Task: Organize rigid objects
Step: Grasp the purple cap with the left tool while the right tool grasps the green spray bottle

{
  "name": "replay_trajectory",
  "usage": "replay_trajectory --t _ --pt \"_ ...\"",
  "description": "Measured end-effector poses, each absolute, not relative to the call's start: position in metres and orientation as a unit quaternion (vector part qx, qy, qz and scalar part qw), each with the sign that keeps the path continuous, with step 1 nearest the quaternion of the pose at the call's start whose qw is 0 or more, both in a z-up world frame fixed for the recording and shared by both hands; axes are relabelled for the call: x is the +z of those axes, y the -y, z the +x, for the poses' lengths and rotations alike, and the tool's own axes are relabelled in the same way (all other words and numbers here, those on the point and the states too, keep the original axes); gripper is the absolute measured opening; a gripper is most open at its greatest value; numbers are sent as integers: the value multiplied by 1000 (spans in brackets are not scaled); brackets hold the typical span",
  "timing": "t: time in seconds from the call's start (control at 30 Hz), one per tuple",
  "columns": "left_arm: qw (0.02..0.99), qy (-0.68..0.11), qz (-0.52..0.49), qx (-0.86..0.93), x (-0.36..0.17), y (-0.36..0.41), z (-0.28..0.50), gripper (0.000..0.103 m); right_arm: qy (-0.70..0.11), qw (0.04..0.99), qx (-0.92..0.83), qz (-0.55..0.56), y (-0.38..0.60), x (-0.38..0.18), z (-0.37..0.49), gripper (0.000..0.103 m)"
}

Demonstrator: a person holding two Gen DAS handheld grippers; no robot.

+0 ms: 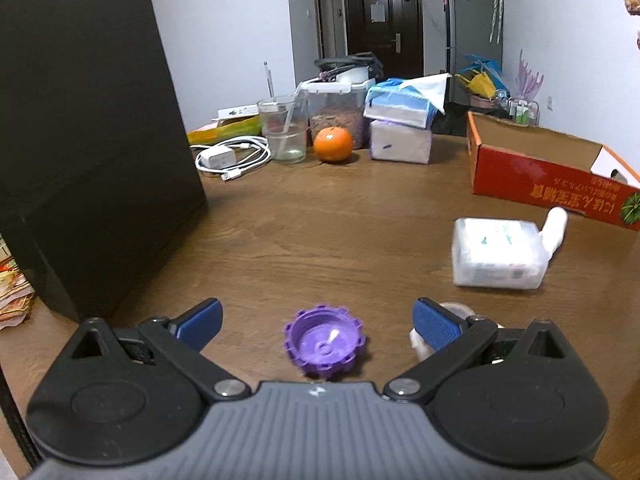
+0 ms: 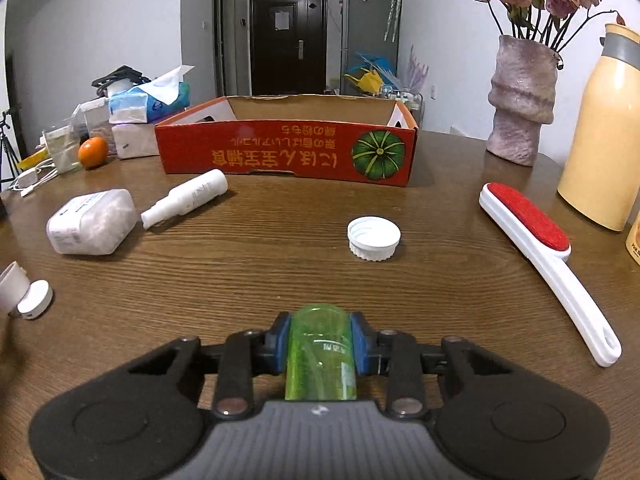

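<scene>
Your right gripper (image 2: pixel 320 340) clamps both blue pads on a translucent green bottle (image 2: pixel 321 354) just above the wooden table (image 2: pixel 280 272). Your left gripper (image 1: pixel 318 320) stands wide open, a purple ridged cap (image 1: pixel 324 343) lying on the table between its fingers, untouched. Ahead sits the red cardboard box (image 2: pixel 286 156), open-topped. Before it lie a white spray bottle (image 2: pixel 186 199), a white plastic pack (image 2: pixel 91 222), a white cap (image 2: pixel 374 238) and a red-faced lint brush (image 2: pixel 540 248), all apart from one another

left claw (image 1: pixel 317 322) — jaws spread wide, angled down | right claw (image 2: pixel 320 342) — jaws clamped, angled down
</scene>
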State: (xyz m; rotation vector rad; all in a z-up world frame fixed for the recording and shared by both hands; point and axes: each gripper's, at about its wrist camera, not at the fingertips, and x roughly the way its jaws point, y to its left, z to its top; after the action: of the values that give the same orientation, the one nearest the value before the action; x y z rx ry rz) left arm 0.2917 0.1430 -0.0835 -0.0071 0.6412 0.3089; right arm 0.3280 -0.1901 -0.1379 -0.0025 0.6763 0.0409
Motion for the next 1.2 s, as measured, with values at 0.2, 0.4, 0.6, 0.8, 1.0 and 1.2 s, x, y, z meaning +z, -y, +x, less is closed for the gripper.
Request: replay_trajectory --t 0.2,0.4,0.6,0.8,1.0,1.2 --pt "930 -331 -1 156 -97 -157 286 103 -329 944 21 -4 189 -138 327 30" --pt "923 -354 0 151 -112 -165 291 103 -325 945 19 -8 188 -138 327 30" --pt "922 -361 5 137 -121 -164 304 103 -324 946 19 -10 187 -139 326 30" --pt "927 -361 -29 96 -125 -173 315 56 -323 946 14 3 193 -137 323 38" --pt "930 -353 -27 96 -124 -171 312 56 -317 948 12 -1 199 -133 311 57" --pt "933 -345 -26 96 -123 -170 310 56 -329 944 13 -14 203 -135 296 57"
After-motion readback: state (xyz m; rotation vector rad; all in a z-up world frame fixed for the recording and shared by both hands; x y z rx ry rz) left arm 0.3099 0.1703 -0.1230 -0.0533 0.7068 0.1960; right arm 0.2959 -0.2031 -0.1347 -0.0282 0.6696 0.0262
